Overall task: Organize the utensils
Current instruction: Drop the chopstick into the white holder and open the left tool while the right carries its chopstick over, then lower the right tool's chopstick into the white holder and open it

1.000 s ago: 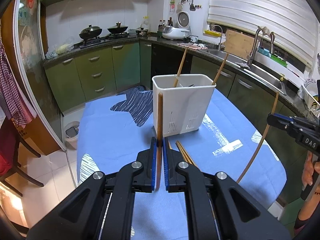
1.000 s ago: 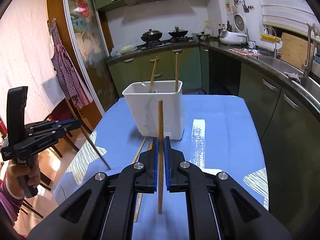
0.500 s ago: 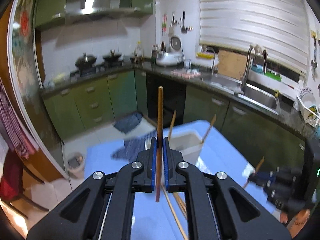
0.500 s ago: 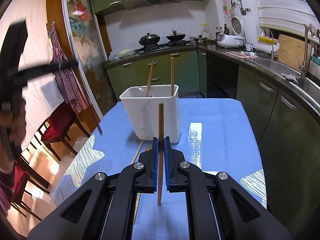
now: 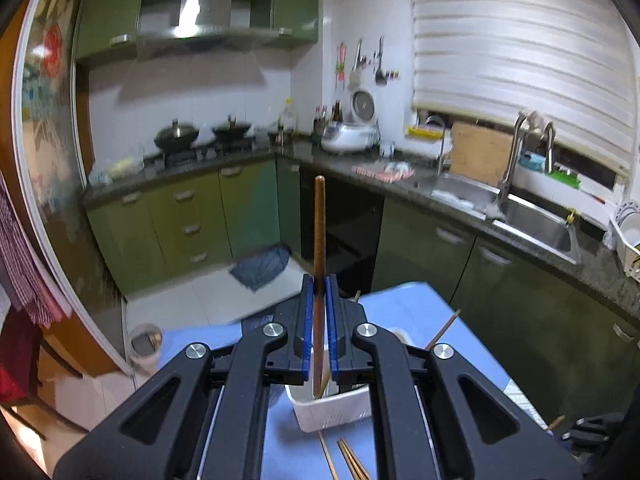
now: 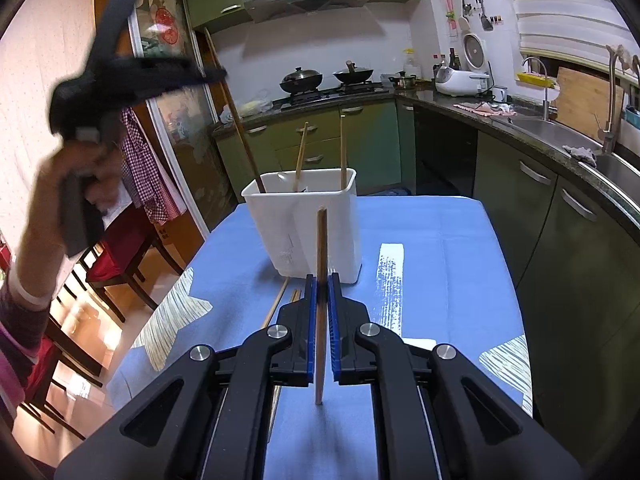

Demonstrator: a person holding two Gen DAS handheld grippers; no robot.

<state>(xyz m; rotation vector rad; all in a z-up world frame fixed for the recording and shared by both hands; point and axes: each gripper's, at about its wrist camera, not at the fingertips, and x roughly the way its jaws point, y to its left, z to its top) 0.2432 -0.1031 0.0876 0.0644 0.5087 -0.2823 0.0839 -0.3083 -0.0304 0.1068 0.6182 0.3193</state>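
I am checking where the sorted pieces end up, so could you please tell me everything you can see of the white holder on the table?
The white holder is a tall, rectangular plastic bin with rounded corners, an open top and slots low on its wall. It stands upright on the blue tablecloth. Two pale chopsticks lean inside it, and the dark chopstick held in the left gripper reaches down into its left corner. Loose chopsticks lie on the cloth at its foot; whether they touch it is unclear.

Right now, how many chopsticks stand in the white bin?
3: a dark one that the left hand-held gripper lowers at the near-left corner, one leaning in the middle, one upright at the right. Others may lie hidden inside the white bin.
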